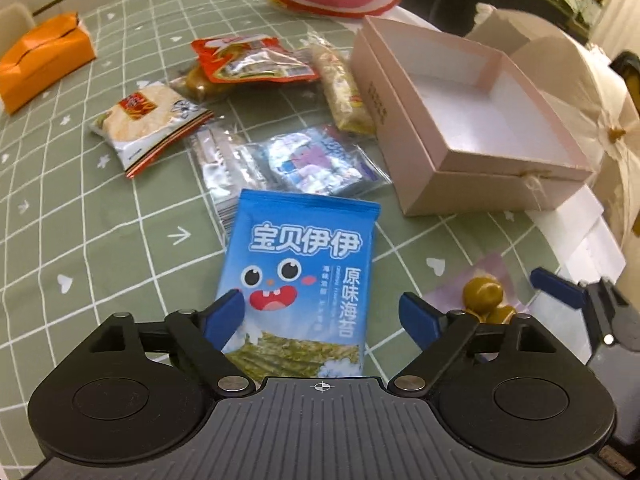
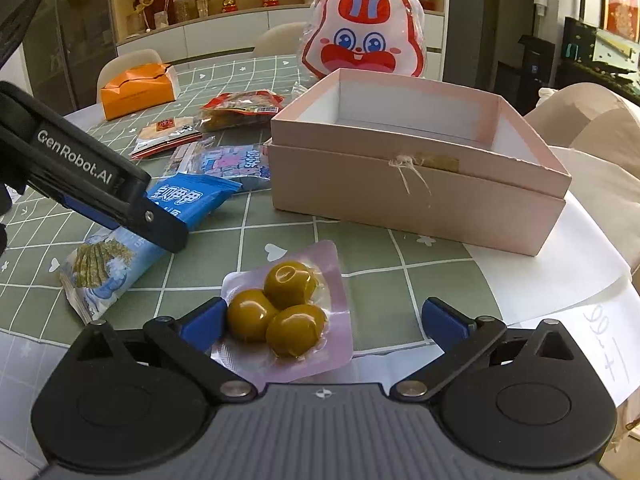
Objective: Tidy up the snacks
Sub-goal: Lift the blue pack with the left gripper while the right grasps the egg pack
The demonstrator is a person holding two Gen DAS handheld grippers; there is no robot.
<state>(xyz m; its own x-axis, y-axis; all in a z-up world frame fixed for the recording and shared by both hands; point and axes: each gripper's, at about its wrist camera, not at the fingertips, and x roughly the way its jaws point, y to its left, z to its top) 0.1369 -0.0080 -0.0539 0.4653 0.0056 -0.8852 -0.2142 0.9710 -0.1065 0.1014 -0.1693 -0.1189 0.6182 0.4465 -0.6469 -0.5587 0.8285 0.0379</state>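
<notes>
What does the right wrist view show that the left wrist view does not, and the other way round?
Only the right wrist view: wooden wall shelves with small figurines, the twine knot on the box front, and handwriting on the white paper sheet.

Only the left wrist view: the long yellow-and-clear snack packet beside the box, and the inside floor of the box.

Both: the open pink cardboard box, the blue seaweed packet between the open left tongs, the pink pouch of three olive-green balls between the open right tongs, the orange tissue box, and the rabbit-face bag.
</notes>
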